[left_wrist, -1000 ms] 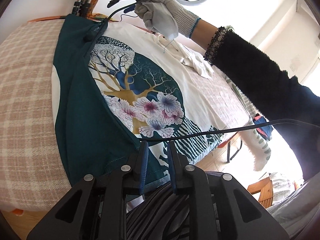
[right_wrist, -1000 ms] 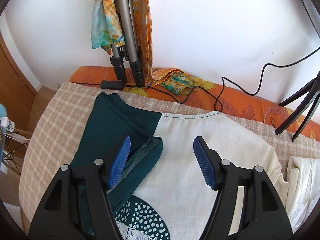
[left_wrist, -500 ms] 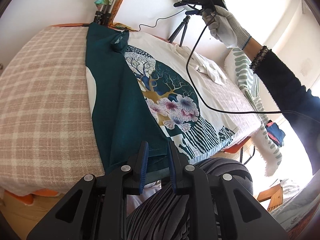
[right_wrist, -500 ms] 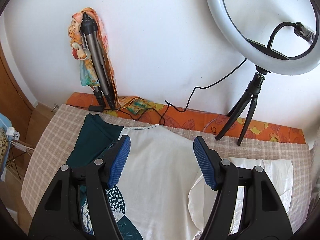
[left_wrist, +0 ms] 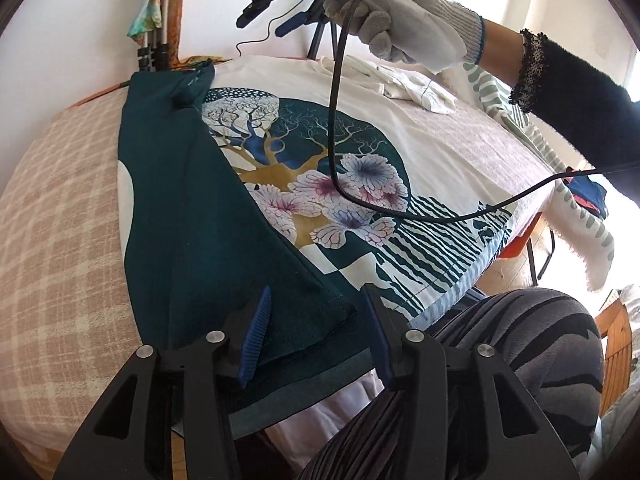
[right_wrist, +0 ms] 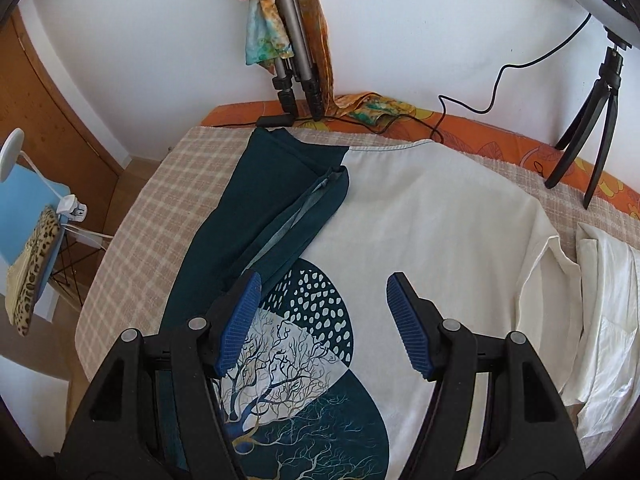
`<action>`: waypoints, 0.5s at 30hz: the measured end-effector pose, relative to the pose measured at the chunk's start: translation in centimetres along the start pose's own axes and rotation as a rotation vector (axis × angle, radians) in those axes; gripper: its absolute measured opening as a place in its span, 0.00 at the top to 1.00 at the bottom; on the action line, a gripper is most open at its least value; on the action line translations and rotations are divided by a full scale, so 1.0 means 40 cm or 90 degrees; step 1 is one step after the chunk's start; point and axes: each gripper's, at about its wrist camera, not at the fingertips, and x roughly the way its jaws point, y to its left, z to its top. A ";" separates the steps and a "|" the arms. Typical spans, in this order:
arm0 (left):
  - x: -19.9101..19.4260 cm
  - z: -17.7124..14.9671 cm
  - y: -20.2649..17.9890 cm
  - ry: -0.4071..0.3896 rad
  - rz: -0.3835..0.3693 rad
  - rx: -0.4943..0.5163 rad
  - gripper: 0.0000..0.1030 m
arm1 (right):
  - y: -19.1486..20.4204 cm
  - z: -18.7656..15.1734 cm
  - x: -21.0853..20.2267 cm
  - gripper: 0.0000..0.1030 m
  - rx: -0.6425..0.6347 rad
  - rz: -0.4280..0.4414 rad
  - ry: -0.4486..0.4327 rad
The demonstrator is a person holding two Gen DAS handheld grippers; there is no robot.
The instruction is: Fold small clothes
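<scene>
A white T-shirt with a tree-and-flower print (left_wrist: 320,176) lies flat on the checked table cover (left_wrist: 60,208). Its dark teal left side (left_wrist: 208,224) is folded over onto the body, with the teal sleeve (right_wrist: 292,224) folded in near the collar. My left gripper (left_wrist: 316,328) is open and empty, hovering over the teal folded hem corner at the near edge. My right gripper (right_wrist: 324,324) is open and empty above the upper print; it also shows in the left wrist view (left_wrist: 280,8), held high in a gloved hand.
A folded white garment (right_wrist: 608,300) lies to the right of the shirt. A tripod with a scarf (right_wrist: 288,40) and a ring-light stand (right_wrist: 596,128) stand at the back wall. A black cable (left_wrist: 336,120) hangs over the shirt. A striped towel (left_wrist: 580,216) hangs off the right edge.
My left gripper has opened and let go of the teal hem, which now lies flat. My right gripper came back down from the wall toward the shirt's upper print.
</scene>
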 end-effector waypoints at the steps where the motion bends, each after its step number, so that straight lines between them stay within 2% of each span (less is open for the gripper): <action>1: 0.003 -0.001 0.003 0.006 -0.013 0.000 0.94 | 0.011 -0.007 0.008 0.33 -0.007 0.002 0.005; 3: -0.002 0.001 0.016 0.005 -0.045 -0.023 0.95 | 0.029 -0.018 0.022 0.33 -0.022 0.004 0.011; 6: -0.023 0.002 0.027 -0.008 -0.162 -0.059 0.95 | 0.044 -0.019 0.049 0.33 -0.025 0.016 0.015; 7: -0.026 0.004 0.021 -0.002 -0.174 -0.059 0.95 | 0.048 -0.014 0.063 0.33 -0.021 0.023 0.017; 8: -0.026 0.005 0.017 0.008 -0.168 -0.057 0.90 | 0.055 -0.010 0.079 0.33 -0.017 0.031 0.020; 9: -0.025 0.007 0.015 0.019 -0.156 -0.059 0.80 | 0.064 -0.008 0.094 0.33 -0.015 0.038 0.022; 10: -0.028 0.007 0.018 0.021 -0.146 -0.065 0.77 | 0.074 -0.006 0.110 0.33 -0.015 0.044 0.023; 15: -0.079 0.008 0.057 -0.017 -0.137 -0.117 0.76 | 0.156 -0.014 0.183 0.37 -0.042 0.066 0.032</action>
